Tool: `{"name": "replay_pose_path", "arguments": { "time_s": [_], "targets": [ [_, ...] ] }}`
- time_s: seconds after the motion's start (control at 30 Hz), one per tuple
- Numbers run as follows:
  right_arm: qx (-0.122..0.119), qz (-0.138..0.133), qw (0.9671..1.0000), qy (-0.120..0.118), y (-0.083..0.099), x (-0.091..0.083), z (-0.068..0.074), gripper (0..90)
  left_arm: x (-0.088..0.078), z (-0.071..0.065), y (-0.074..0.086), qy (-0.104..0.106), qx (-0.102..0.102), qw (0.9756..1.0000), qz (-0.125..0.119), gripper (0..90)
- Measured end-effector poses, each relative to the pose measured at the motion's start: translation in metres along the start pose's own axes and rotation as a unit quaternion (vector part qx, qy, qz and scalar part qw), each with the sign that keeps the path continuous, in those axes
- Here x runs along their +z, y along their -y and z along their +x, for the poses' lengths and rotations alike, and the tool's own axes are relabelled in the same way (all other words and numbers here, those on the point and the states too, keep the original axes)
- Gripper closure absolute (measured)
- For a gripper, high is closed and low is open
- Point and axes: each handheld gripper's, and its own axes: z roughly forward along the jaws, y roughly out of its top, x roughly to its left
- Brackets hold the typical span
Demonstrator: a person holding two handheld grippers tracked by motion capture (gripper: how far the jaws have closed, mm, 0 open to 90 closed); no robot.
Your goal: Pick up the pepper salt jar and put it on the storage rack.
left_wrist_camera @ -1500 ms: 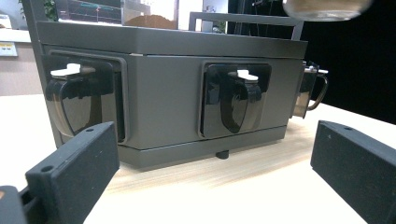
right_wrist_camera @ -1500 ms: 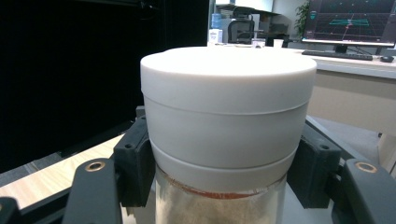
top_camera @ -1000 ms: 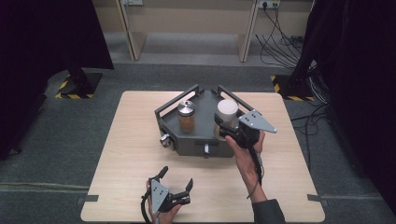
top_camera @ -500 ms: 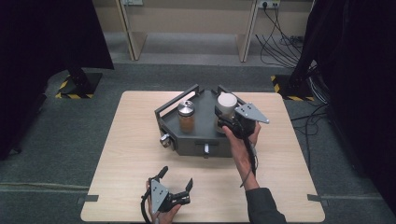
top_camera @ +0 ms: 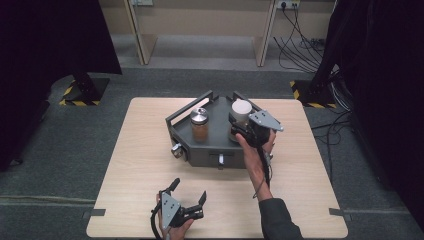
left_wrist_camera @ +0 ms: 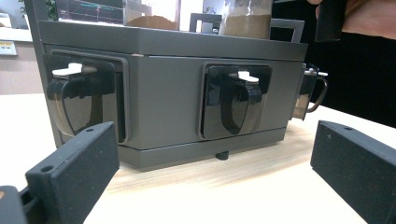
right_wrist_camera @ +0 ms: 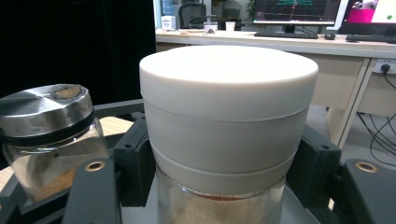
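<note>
- The right gripper (top_camera: 239, 129) clamps the white-lidded jar (right_wrist_camera: 229, 121) just under its lid, on the grey rack's (top_camera: 210, 147) right side; gripping there steadies it upright beside the steel-lidded jar (top_camera: 199, 123)
- The left gripper (top_camera: 187, 192) rests near, jaws spread, facing the rack's dispenser spouts (left_wrist_camera: 236, 100)

white-lidded jar (right_wrist_camera: 229, 121): base cut off | contact with tongs: hidden

No text, label, brand or number can be read in any view. Writing on the monitor screens (right_wrist_camera: 299, 9) in the right gripper view is too small and blurred to be made out.
</note>
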Motion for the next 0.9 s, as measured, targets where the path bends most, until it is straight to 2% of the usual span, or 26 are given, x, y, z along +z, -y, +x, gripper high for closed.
{"name": "replay_pose_path", "arguments": {
  "time_s": [0.37,0.4,0.47,0.57,0.8,0.9],
  "targets": [
    [0.003,-0.004,1.0,0.002,0.004,0.001,0.0,34.6,0.0,0.0,0.0,0.0,0.001,1.0,0.0,0.5],
    [0.003,-0.005,1.0,-0.002,0.004,0.001,-0.001,33.1,0.0,0.0,0.0,0.0,0.0,1.0,0.0,0.5],
    [0.007,-0.008,0.9999,-0.001,0.005,-0.001,-0.001,23.3,0.0,0.0,0.0,0.0,-0.002,1.0,0.0,0.5],
    [0.029,-0.012,0.9995,-0.007,0.006,-0.004,-0.003,12.5,0.0,0.0,0.0,0.0,-0.002,1.0,0.0,0.5],
    [0.053,-0.037,0.9976,-0.024,0.019,-0.014,-0.011,0.3,0.0,0.0,0.0,0.0,0.001,1.0,0.001,0.5],
    [0.053,-0.045,0.9972,-0.029,0.021,-0.018,-0.013,0.3,0.0,0.0,0.0,-0.001,0.001,1.0,0.001,0.5]
  ]
}}
